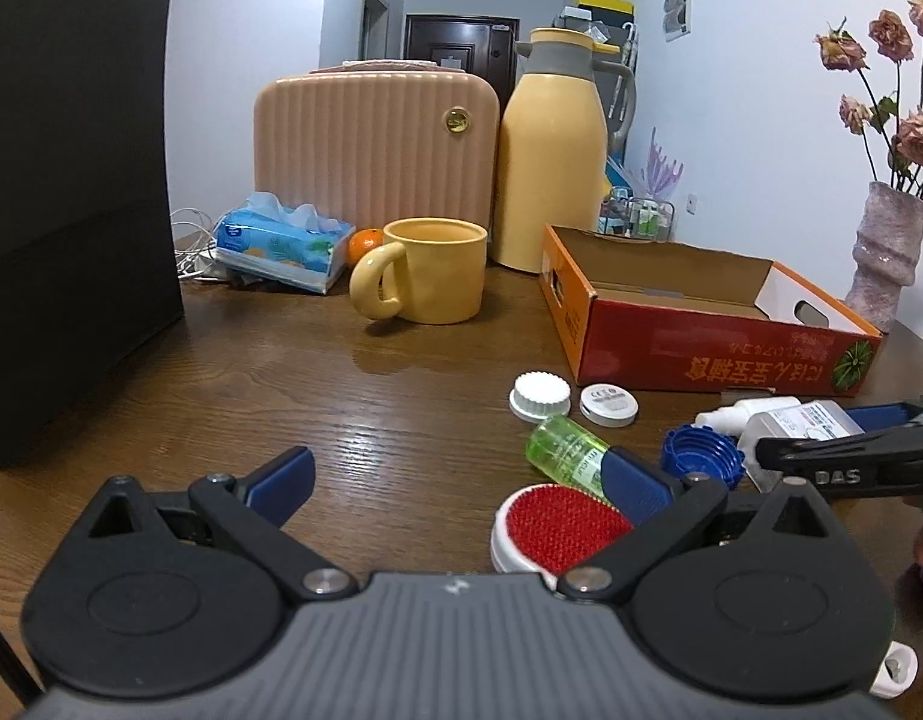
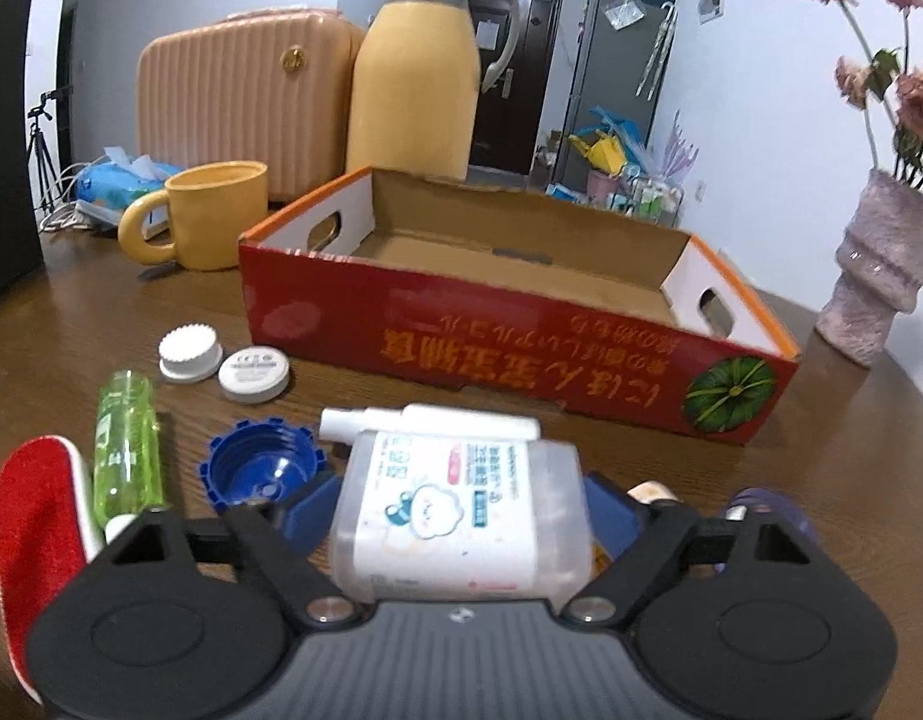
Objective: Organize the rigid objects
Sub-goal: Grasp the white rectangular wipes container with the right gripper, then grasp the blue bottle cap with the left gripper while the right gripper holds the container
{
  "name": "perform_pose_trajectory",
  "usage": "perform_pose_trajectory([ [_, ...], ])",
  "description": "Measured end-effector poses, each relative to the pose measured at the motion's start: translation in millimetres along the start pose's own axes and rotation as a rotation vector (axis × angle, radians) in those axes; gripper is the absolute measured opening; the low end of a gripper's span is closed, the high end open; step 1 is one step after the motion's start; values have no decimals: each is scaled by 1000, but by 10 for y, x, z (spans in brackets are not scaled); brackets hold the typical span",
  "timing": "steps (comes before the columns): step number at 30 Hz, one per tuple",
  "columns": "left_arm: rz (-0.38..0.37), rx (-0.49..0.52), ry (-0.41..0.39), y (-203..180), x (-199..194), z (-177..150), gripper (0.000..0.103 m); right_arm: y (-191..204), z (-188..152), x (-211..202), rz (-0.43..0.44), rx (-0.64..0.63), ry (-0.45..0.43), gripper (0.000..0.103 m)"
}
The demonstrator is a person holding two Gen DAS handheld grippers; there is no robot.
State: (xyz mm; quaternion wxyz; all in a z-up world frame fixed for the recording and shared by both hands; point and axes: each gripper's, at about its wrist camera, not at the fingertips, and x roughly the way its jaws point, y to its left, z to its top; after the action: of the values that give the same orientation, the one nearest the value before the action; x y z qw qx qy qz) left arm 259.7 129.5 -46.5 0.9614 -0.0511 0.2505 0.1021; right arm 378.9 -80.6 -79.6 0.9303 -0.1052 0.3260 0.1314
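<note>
The right gripper (image 2: 461, 516) brackets a clear spray bottle (image 2: 455, 516), its pads seemingly just closing on it. The left gripper (image 1: 461, 480) hangs open. Next, probably: a firm squeeze, then a lift into the far red box (image 2: 521, 348).

Mug (image 2: 212, 213) left of box (image 2: 521, 324) (jug (image 2: 413, 78) behind box)

Right between the right tongs (image 2: 458, 510) lies a see-through bottle (image 2: 455, 516) with a white label. To their left sit a dark blue cap (image 2: 260, 468) and a bright green bottle (image 2: 125, 450). Ahead stands a red box (image 2: 509, 354) with orange writing.
</note>
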Motion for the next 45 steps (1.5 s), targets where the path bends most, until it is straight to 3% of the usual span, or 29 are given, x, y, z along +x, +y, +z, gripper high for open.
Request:
perform_pose_trajectory([
  [12,12,4,35,-25,72,-14,103,-16,-101,2,48,2,-62,82],
  [28,32,8,11,-80,75,-13,103,-275,-107,-454,59,61,-212,82],
  [32,32,39,-12,-200,10,8,103,-365,-126,-502,57,74,-223,82],
  [45,-49,176,13,-866,123,196,103,-708,-193,-603,13,128,-259,82],
])
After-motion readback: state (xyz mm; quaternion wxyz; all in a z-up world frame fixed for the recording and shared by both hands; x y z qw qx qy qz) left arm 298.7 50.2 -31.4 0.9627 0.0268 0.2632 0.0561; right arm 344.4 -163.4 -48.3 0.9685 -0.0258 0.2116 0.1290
